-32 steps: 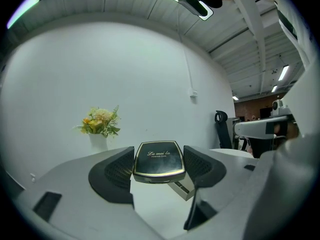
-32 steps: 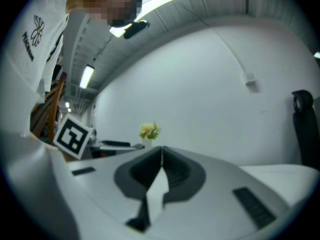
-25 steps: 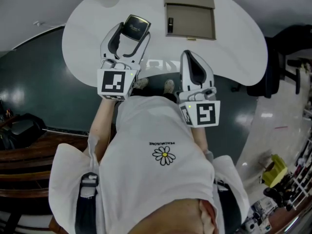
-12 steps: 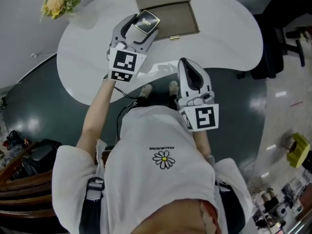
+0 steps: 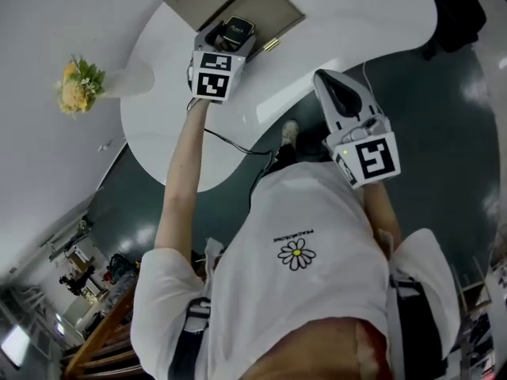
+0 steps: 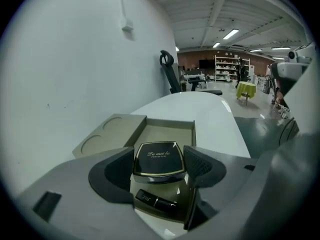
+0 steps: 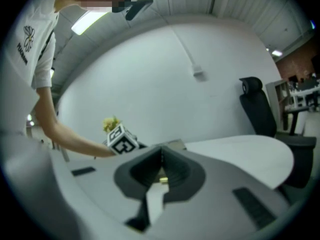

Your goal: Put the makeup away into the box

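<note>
A black compact with a gold rim [image 5: 237,28] [image 6: 156,159] sits between the wide-set jaws of my left gripper [image 5: 230,36] [image 6: 157,167], which is shut on it. It hangs just above the open tan box [image 5: 276,8] [image 6: 167,133]. A black lipstick tube [image 6: 156,200] lies in the box under the compact. The box's lid [image 6: 106,135] with two round recesses lies open on the left. My right gripper [image 5: 339,93] [image 7: 161,156] hangs off the table's near edge, shut with nothing in it. A small gold item [image 5: 272,44] lies on the table beside the box.
The box stands on a curved white table [image 5: 341,22] against a white wall. A vase of yellow flowers [image 5: 79,85] [image 7: 111,123] stands at the table's left end. A black office chair [image 6: 169,74] [image 7: 256,104] is beyond the table's far end.
My left gripper has carried the compact forward and down, from the table's near part to above the open box. The right gripper has drifted forward and to the right. The head view has swung.
</note>
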